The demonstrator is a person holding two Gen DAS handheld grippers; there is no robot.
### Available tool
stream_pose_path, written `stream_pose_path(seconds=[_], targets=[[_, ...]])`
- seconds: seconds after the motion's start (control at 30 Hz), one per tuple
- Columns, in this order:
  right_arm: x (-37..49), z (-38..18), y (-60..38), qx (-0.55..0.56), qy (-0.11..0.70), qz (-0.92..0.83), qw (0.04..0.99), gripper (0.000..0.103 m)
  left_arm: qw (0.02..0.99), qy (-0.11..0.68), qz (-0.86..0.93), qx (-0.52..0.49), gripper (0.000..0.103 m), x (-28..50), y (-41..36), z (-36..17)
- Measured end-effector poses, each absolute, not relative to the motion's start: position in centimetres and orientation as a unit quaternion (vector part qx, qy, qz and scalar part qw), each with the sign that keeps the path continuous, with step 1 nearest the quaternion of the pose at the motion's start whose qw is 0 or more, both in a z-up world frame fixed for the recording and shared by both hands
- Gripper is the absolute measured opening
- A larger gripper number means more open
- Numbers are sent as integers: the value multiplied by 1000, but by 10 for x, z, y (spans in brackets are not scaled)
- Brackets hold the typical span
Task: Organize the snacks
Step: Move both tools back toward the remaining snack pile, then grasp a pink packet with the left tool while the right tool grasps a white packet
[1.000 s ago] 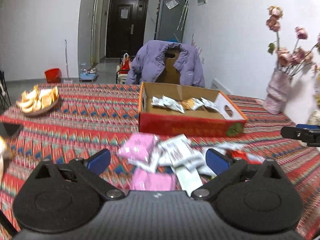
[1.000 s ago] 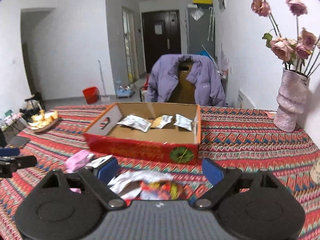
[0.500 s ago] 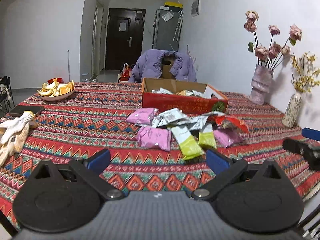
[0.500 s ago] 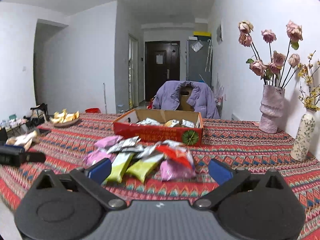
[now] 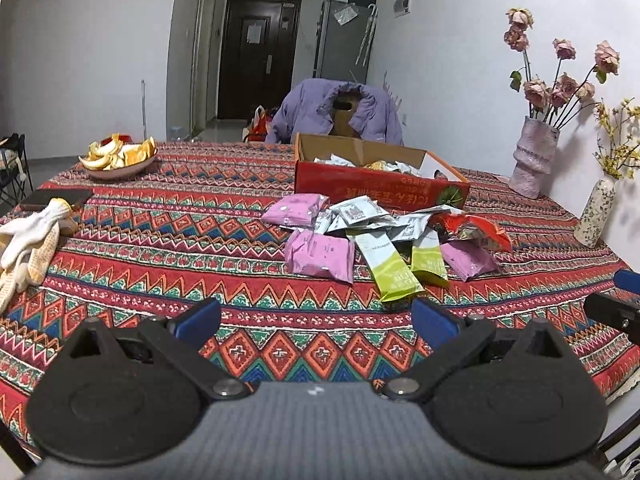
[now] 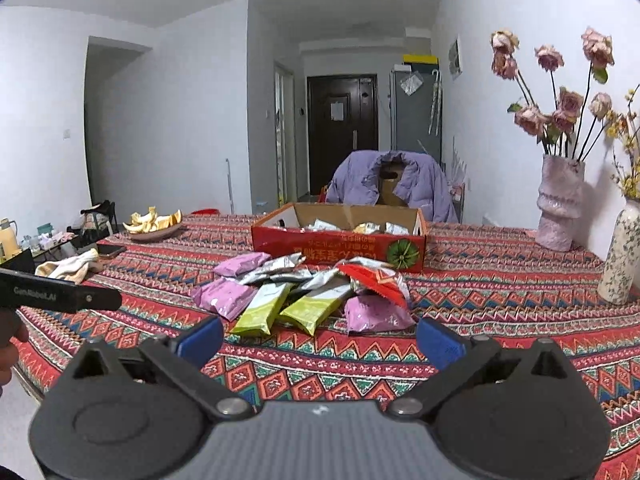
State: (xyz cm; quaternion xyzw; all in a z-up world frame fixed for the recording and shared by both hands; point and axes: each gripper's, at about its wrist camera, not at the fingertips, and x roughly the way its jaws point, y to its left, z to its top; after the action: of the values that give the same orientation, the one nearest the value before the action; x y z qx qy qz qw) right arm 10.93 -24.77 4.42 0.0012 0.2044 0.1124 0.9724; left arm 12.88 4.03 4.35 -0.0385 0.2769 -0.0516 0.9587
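While snack pile [image 5: 380,236] fronts box [image 5: 376,188], gloves [image 5: 28,236] lie left.

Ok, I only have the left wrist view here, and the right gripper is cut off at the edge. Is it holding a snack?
Observer: No. The right gripper is open with nothing between its fingers. The snack pile lies beyond them.
Operator: Anything past the table's left side?
Observer: A low side table with a yellow flask on it.
Operator: Any hand visible?
Observer: Part of a hand shows at the left edge, under the left gripper.
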Motion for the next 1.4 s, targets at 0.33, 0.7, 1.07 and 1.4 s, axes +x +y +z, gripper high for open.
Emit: stream_pose_path(seconds=[0.33, 0.7, 1.07, 1.4], targets=[[146, 37, -242, 6, 229, 115, 967, 91, 950, 306, -60, -32, 103, 170, 36, 28], [206, 27, -229, 15, 252, 129, 959, 81, 941, 331, -69, -14, 103, 240, 27, 14], [260, 13, -207, 14, 280, 154, 947, 74, 930, 357, -85, 7, 103, 299, 17, -8], [301, 8, -194, 8, 286, 170, 943, 74, 927, 367, -73, 7, 99, 332, 17, -28]])
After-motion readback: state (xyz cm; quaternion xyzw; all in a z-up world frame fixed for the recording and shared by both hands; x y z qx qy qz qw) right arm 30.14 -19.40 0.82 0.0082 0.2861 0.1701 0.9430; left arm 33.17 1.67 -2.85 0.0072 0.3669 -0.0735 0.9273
